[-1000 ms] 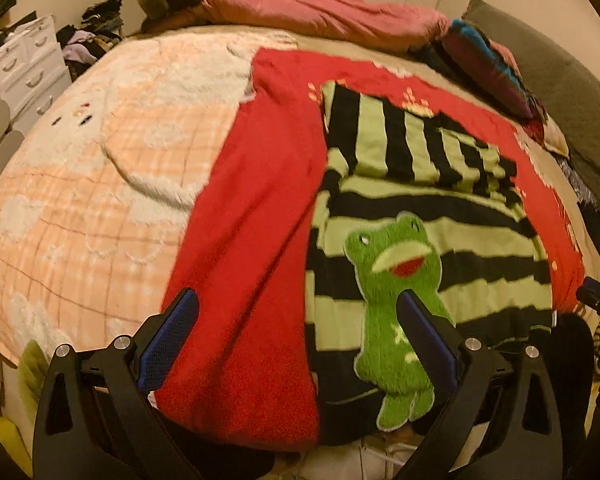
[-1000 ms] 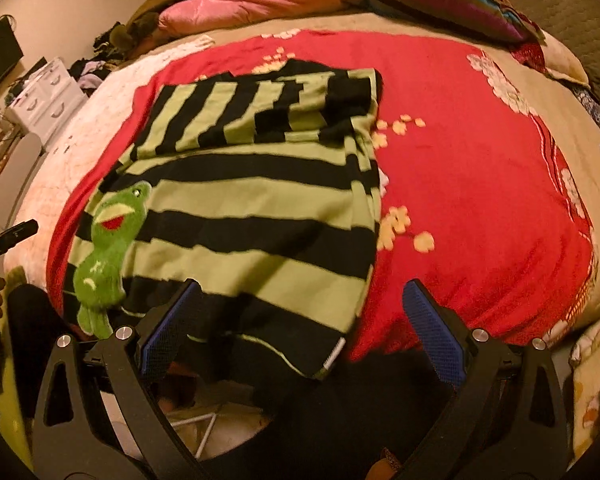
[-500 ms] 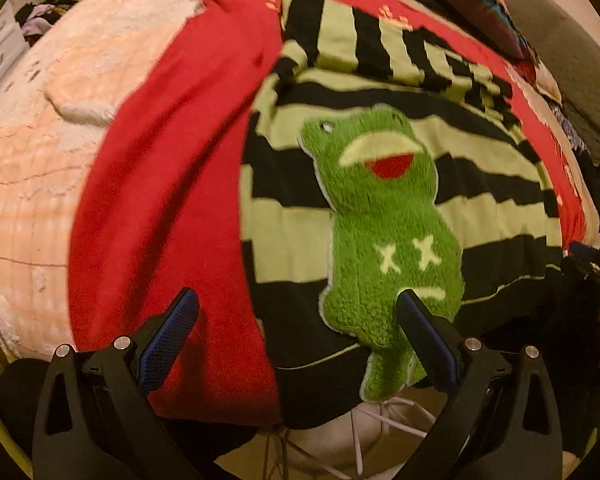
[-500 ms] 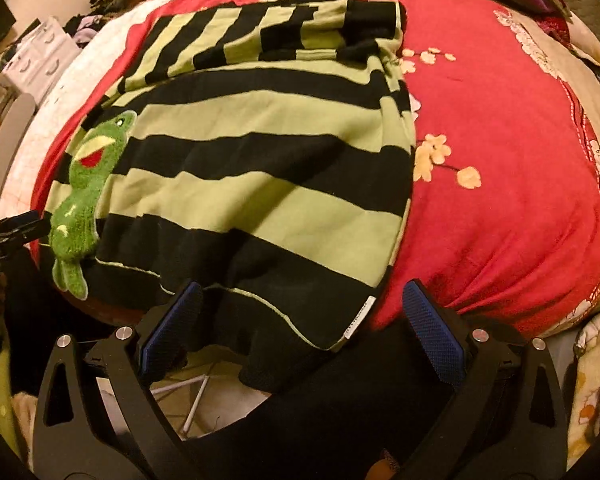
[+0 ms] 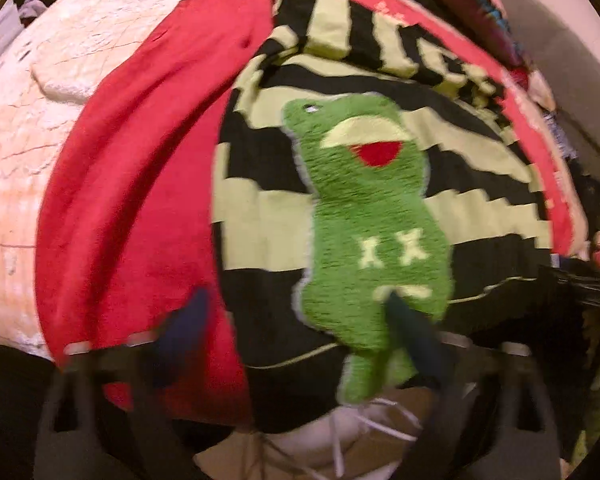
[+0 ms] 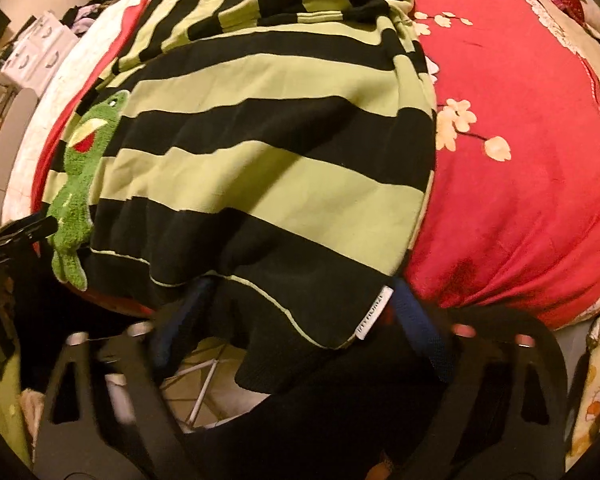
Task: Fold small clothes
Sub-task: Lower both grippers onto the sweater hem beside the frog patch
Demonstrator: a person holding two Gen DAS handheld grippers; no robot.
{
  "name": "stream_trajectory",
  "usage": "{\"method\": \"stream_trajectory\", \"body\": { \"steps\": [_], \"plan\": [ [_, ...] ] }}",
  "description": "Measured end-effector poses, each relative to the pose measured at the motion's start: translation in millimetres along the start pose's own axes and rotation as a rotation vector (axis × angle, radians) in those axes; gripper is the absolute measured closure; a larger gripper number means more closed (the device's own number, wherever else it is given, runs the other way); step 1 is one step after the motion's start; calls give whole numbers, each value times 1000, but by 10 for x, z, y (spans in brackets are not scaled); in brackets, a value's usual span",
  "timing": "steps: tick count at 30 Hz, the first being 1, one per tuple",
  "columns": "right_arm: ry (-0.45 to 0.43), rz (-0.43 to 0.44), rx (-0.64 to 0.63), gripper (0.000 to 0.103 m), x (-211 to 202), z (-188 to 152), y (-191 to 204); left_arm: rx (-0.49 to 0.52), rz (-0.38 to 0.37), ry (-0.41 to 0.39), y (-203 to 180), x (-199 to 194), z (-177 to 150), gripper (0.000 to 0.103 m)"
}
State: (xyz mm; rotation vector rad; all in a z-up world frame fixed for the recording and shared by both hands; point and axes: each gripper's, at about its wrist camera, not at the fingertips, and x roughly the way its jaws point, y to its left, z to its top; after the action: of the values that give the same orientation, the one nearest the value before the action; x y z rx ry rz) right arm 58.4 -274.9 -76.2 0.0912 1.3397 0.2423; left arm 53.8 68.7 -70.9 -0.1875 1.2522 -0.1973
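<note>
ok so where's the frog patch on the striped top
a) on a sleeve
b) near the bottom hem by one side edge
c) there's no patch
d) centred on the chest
b: the green frog patch sits along one side edge of the striped top, with its legs dangling past the bottom hem, well away from the folded sleeves at the far end.

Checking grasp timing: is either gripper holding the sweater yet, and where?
Not yet. Left gripper and right gripper have just been closing around the striped sweater's bottom hem corners.
</note>
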Motion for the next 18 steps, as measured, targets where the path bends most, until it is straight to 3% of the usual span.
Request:
{"method": "stream_trajectory", "body": {
  "steps": [1,4,6,8,11,13,18],
  "plan": [
    [-2,9,-1,60,-4,-5,0,5,-2,-5,-24,-15,1,45],
    [-37,34,-4,75,-71,-13,6,16,-13,-11,-70,-50,4,54],
    [-60,49,-5,77,-127,-18,-10,4,-18,-8,-50,-47,6,54],
    [-56,50,0,77,-122,-14,-21,-11,-19,0,-20,-26,5,44],
    [-20,20,23,61,-45,5,-49,-27,-18,32,19,57,-23,30],
    [8,10,33,50,7,20,-72,-27,-21,41,27,83,-32,27],
    [65,-24,-3,47,141,49,-15,-23,-31,41,20,103,-30,30]
  ]
}}
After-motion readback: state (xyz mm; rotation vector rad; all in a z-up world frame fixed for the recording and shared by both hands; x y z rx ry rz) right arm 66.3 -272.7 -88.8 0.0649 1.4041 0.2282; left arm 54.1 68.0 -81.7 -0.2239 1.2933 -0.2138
